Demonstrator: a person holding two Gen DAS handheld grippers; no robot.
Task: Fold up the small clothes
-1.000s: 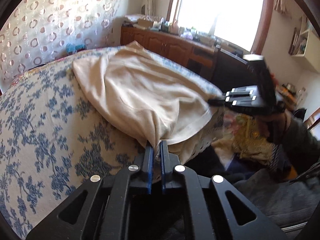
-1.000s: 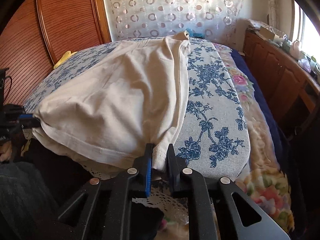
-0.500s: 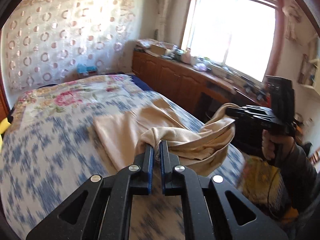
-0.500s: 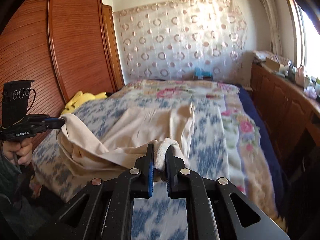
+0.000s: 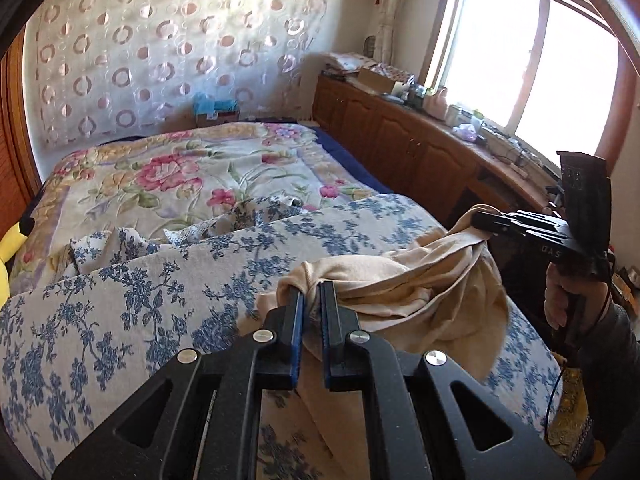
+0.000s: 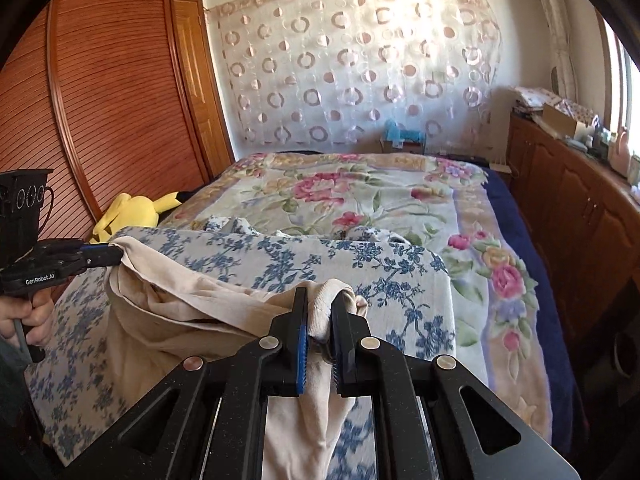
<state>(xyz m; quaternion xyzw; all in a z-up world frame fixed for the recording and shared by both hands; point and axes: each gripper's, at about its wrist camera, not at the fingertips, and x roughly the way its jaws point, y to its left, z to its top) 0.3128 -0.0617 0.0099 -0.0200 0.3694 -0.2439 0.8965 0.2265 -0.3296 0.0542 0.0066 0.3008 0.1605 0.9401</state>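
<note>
A cream garment (image 5: 404,284) hangs bunched between my two grippers above a blue-flowered cloth (image 5: 120,320) on the bed. My left gripper (image 5: 311,292) is shut on one corner of the garment, which folds over its fingertips. My right gripper (image 6: 320,300) is shut on the other corner, a ribbed hem bunched between its pads. In the left wrist view the right gripper (image 5: 480,220) shows at the right, held by a hand, with the garment trailing from it. In the right wrist view the left gripper (image 6: 116,254) shows at the left, garment (image 6: 180,312) sagging below it.
The bed carries a floral quilt (image 6: 360,196) beyond the blue-flowered cloth (image 6: 360,264). A yellow plush toy (image 6: 128,212) lies by the wooden wardrobe (image 6: 112,112). A cluttered wooden sideboard (image 5: 400,132) runs under the window on the right.
Both grippers have lifted the garment's near corners up and carried them forward over the bed. The garment, flat and spread a second ago, now hangs bunched between them.
</note>
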